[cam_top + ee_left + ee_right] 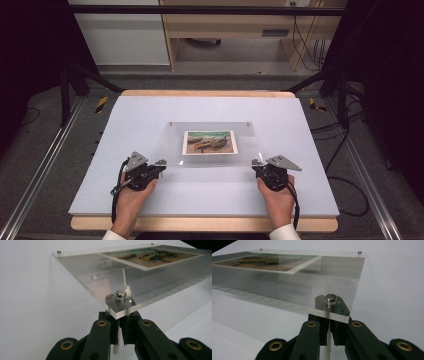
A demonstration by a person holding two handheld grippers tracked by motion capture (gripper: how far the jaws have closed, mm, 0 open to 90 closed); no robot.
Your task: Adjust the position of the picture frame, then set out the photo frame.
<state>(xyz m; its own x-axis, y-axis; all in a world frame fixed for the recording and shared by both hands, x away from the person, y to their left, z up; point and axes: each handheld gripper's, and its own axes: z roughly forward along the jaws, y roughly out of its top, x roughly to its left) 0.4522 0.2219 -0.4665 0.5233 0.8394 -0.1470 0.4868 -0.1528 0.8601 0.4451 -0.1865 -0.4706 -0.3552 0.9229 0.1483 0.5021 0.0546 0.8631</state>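
Observation:
A clear acrylic picture frame [210,127] with a landscape photo [209,142] lies in the middle of the white mat [140,115]. My left gripper [161,163] is at its near left corner and my right gripper [256,162] at its near right corner. In the left gripper view the gripper [119,322] is shut on a thin silver post [116,345] under the corner, below a round metal cap [120,294]. In the right gripper view the gripper [329,321] is likewise shut on the post [327,347] beneath its cap [330,298]. The frame's near edge [160,298] stands off the mat.
The mat covers a wooden table [200,93]. Small metal caps mark the frame's far corners [359,252]. Black rig bars [75,75] and metal rails [45,165] flank the table. Cables [345,190] lie on the floor at the right, and wooden furniture [225,25] stands behind.

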